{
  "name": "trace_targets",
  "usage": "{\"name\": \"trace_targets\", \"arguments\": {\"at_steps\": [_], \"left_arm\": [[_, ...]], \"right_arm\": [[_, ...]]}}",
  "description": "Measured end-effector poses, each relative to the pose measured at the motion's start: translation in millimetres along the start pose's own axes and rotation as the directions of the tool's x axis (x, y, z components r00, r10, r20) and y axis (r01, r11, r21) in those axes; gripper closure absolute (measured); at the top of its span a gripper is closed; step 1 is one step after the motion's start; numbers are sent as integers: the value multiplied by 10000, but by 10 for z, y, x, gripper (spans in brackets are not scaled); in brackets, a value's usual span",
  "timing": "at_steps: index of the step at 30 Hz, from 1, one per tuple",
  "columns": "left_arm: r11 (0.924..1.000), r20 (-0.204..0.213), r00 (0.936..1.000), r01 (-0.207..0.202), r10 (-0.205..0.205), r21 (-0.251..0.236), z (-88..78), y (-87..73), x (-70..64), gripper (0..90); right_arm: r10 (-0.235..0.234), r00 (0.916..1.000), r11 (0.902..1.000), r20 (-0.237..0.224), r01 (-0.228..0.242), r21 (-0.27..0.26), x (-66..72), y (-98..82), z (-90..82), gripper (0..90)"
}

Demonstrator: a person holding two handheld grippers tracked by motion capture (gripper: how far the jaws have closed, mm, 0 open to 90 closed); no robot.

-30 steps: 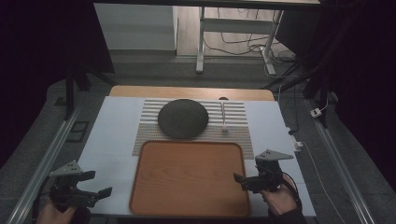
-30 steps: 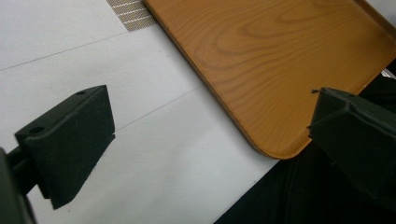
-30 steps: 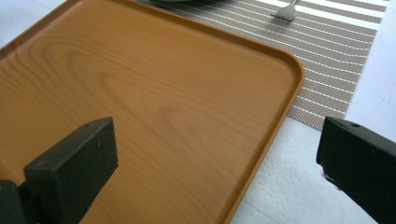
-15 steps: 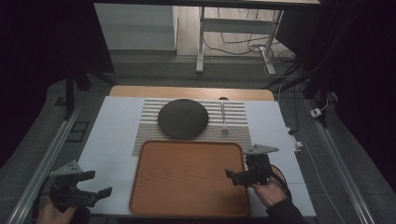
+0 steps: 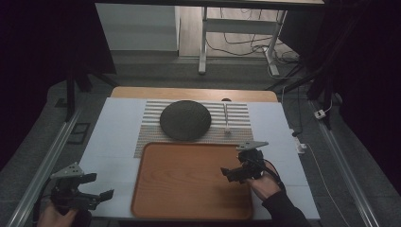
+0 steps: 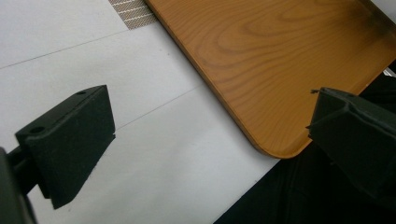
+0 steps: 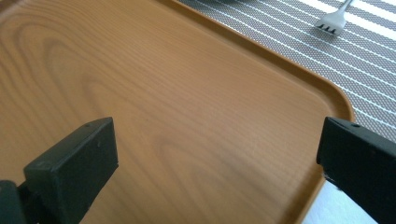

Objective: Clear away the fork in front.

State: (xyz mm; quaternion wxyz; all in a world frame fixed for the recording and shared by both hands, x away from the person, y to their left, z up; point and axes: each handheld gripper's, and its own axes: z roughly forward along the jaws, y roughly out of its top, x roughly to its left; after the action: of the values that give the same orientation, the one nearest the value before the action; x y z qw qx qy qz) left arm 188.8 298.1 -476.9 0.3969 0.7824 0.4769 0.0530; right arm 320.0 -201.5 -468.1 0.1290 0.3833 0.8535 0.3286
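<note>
At the near left corner of the bench point(image 5: 118, 127) our left claw point(image 5: 101, 196) hangs released, well clear of the work. Moving right, our right claw point(image 5: 230, 174) hovers over the right part of the wooden tray point(image 5: 184, 184), jaws spread and empty. The fork point(image 5: 226, 118) lies beyond it on the striped mat point(image 5: 236, 116), long axis running away from us, tines nearer; we judge the right hand the nearer one.
</note>
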Motion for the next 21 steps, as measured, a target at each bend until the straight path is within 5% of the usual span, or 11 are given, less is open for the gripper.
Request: {"name": "trace_targets", "arguments": {"at_steps": [10, 21], "left_arm": [[10000, 24, 10000, -4, 4, 41, 4, 1, 5, 2], [10000, 72, 10000, 7, -8, 65, 8, 2, 7, 4]], "right_arm": [[-696, 9955, 9970, 650, 671, 391, -54, 150, 221, 0], [-1267, 9797, 9906, 1551, 1167, 719, -254, 309, 389, 0]]}}
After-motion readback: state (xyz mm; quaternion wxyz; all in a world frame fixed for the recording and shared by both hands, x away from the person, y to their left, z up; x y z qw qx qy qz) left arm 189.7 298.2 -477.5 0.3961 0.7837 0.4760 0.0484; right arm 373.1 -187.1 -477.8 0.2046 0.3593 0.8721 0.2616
